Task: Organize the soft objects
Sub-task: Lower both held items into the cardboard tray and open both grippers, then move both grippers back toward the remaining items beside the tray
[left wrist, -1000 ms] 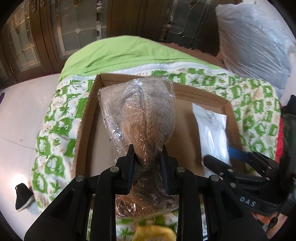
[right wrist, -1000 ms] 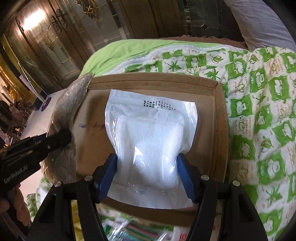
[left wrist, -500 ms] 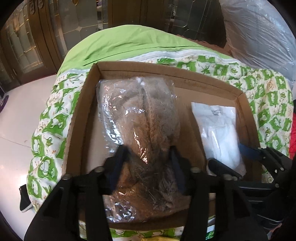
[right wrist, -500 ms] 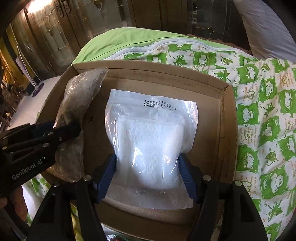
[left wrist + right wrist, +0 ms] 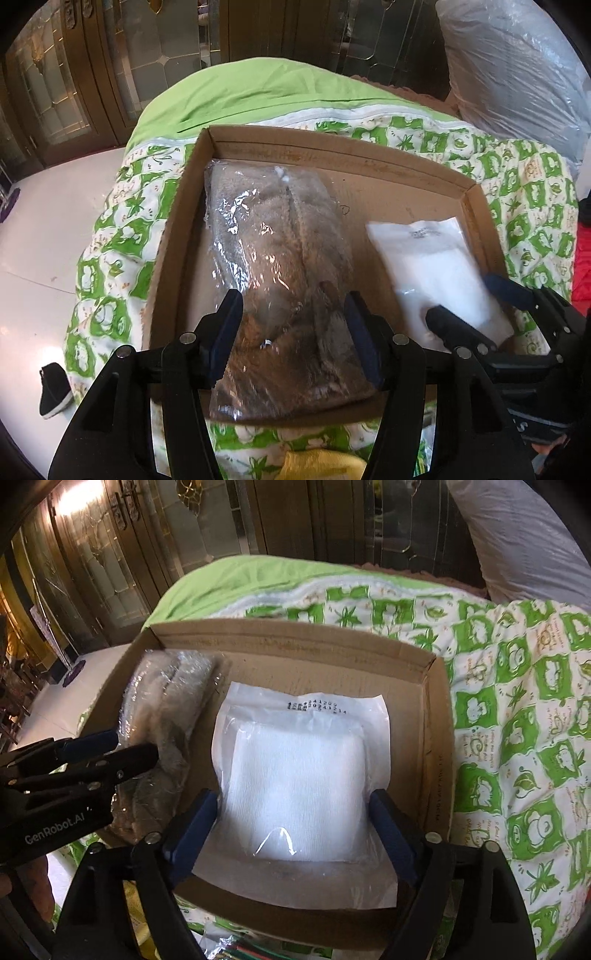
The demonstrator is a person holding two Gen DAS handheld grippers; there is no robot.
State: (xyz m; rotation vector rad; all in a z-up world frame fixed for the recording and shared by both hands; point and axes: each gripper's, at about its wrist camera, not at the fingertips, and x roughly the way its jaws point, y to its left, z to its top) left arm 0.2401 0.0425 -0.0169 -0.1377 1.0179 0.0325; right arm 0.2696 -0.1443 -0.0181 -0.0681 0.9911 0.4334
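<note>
Release step: both packs are down in the box (image 5: 373, 157) that sits on the green quilt (image 5: 517, 701) on the bed. Left gripper (image 5: 291, 325) has just been opening; its jaws now straddle the near end of the brown pack (image 5: 273, 258), a furry thing in clear film lying along the box's left side. Pads look just clear of the film, so I read it as released. Right gripper (image 5: 291, 827) has just been opening too, jaws wide either side of the white pack (image 5: 299, 775), a gap showing at each pad, so released, with that pack flat on the box floor right of the brown one. Next move, my call: back both grippers straight out without snagging the film, then go for the next soft item; something yellow (image 5: 321, 465) lies on the quilt under the left gripper. Writing: "GenRobot.AI" on the left gripper body; on the white pack two short printed lines, digits roughly "241200" and "20241214", characters before them too small to read.
</note>
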